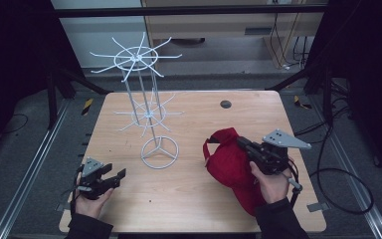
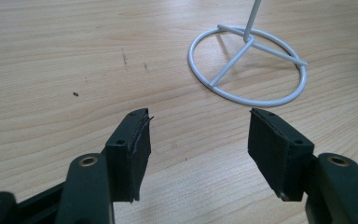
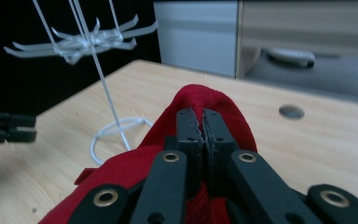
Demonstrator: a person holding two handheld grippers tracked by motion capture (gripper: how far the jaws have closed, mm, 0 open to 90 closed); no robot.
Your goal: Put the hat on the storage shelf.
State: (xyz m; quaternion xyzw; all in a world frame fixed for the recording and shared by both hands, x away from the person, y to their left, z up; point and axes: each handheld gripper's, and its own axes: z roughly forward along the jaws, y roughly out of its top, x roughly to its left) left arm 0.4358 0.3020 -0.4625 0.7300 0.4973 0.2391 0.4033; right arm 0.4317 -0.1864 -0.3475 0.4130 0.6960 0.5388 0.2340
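Nearest the high camera, two dark sleeves come in from the bottom edge, each hand holding a gripper over a light wooden table [image 1: 189,209]. On the near left side, the left gripper [image 1: 114,177] sits low over the wood with its jaws spread wide and nothing between them; in the left gripper view the two black pads [image 2: 133,149] stand well apart above bare tabletop. Just beyond them lies the round base ring [image 2: 247,65] of a white wire rack [image 1: 144,99], with three spokes meeting at a thin upright post. That rack stands left of the table's middle, upright, carrying two tiers of thin arms that fan outward, a small tier partway up and a wider one at the top. On the right half of the table lies a red cloth [image 1: 229,162], bunched into a lump with a strap-like loop at its left edge; what kind of item it is cannot be told. Part of it lies under the person's right hand [image 1: 271,186]. The right gripper [image 1: 243,144] points left into the cloth's upper part, and in the right gripper view its jaws are pressed together with a fold of the red cloth pinched up around their tips. A small round dark hole [image 1: 225,104] sits in the tabletop near the far edge, well apart from the cloth.
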